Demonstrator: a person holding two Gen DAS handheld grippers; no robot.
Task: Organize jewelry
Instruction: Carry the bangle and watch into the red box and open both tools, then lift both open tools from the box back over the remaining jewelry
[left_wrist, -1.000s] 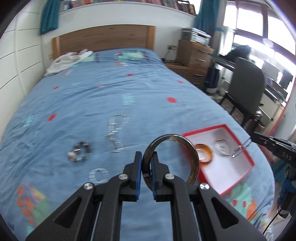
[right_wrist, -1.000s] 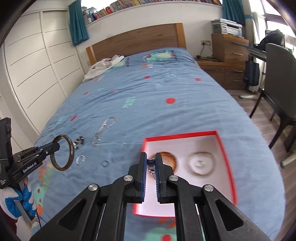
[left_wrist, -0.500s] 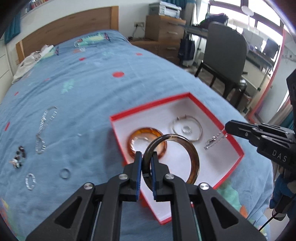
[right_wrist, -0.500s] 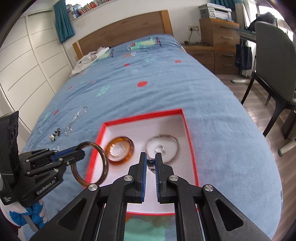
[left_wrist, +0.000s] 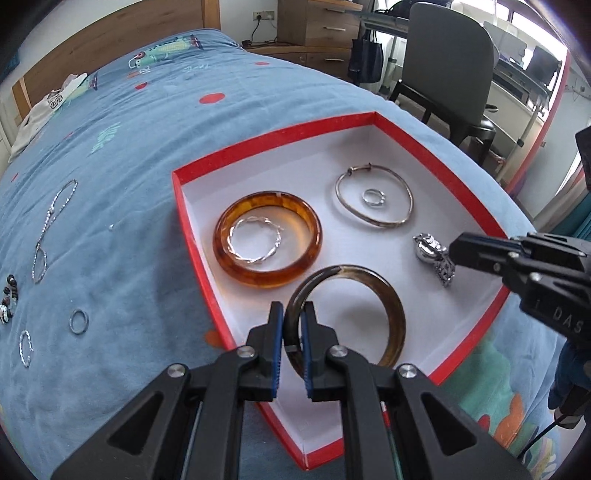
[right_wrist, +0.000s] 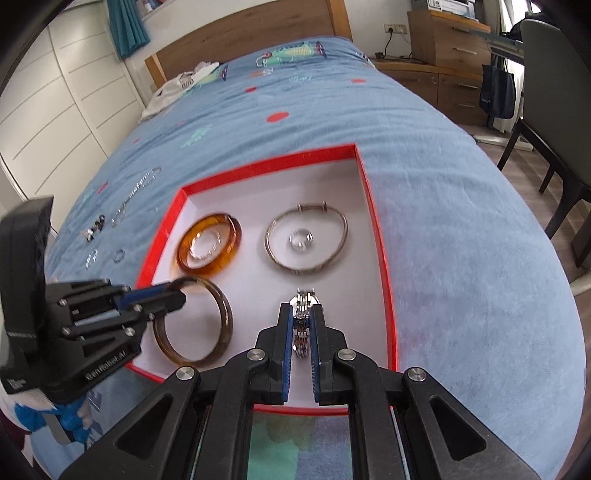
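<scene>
A red box (left_wrist: 273, 144) with a white floor lies on the blue bedspread. In it are an amber bangle (left_wrist: 221, 254) around a twisted silver ring (left_wrist: 231, 240), and a thin silver bangle (left_wrist: 369, 221) around a small ring (left_wrist: 365, 199). My left gripper (left_wrist: 292, 308) is shut on a dark brown bangle (left_wrist: 391, 306), low over the box's near left part. My right gripper (right_wrist: 302, 310) is shut on a silver watch (right_wrist: 303, 301) that hangs low over the box's near right part. From the right wrist view, the left gripper (right_wrist: 177, 291) and its brown bangle (right_wrist: 221, 325) show at the left.
Loose pieces lie on the bedspread left of the box: a silver chain (left_wrist: 48, 229), a beaded bracelet (left_wrist: 9, 295), a small ring (left_wrist: 79, 321) and a twisted ring (left_wrist: 26, 349). A grey chair (left_wrist: 443, 66) and a wooden dresser (left_wrist: 314, 22) stand beyond the bed's right side.
Both grippers have come down toward the red box. The left one swung right from over the bedspread to over the box, still holding the brown bangle. The right one keeps the watch.
</scene>
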